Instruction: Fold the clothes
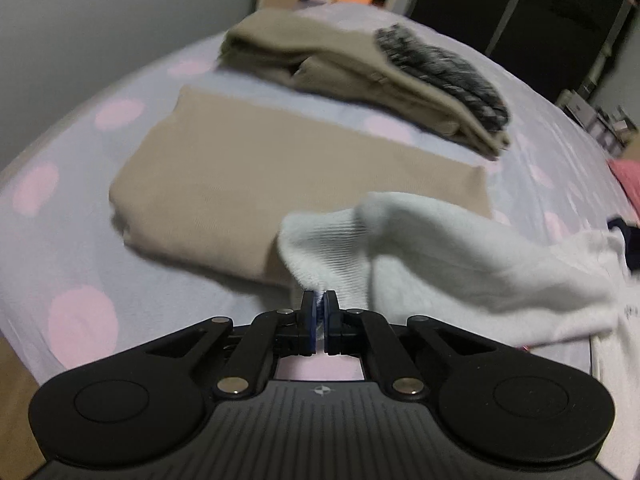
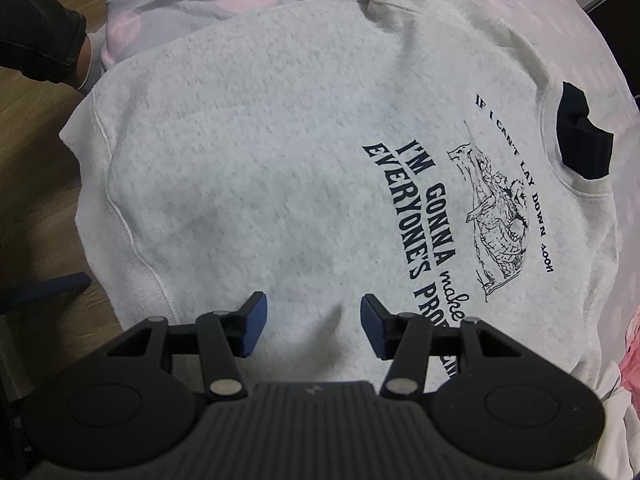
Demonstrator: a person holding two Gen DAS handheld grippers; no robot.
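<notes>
A pale grey sweatshirt (image 2: pixel 260 184) with dark printed text and a drawing lies flat, front up, on the bed; its dark-lined neck hole (image 2: pixel 580 140) is at the right. My right gripper (image 2: pixel 312 322) is open and empty, hovering just above the sweatshirt's body. My left gripper (image 1: pixel 319 304) is shut on the ribbed cuff of the sweatshirt's white sleeve (image 1: pixel 440 256), lifting it above the bed; the sleeve trails off to the right.
A folded tan garment (image 1: pixel 280 176) lies on the polka-dot bedsheet (image 1: pixel 60 240) ahead of the left gripper. Behind it a stack of folded beige clothes (image 1: pixel 340 68) carries a grey knit (image 1: pixel 440 60). Wooden floor (image 2: pixel 36 128) and a person's leg (image 2: pixel 40 40) lie left.
</notes>
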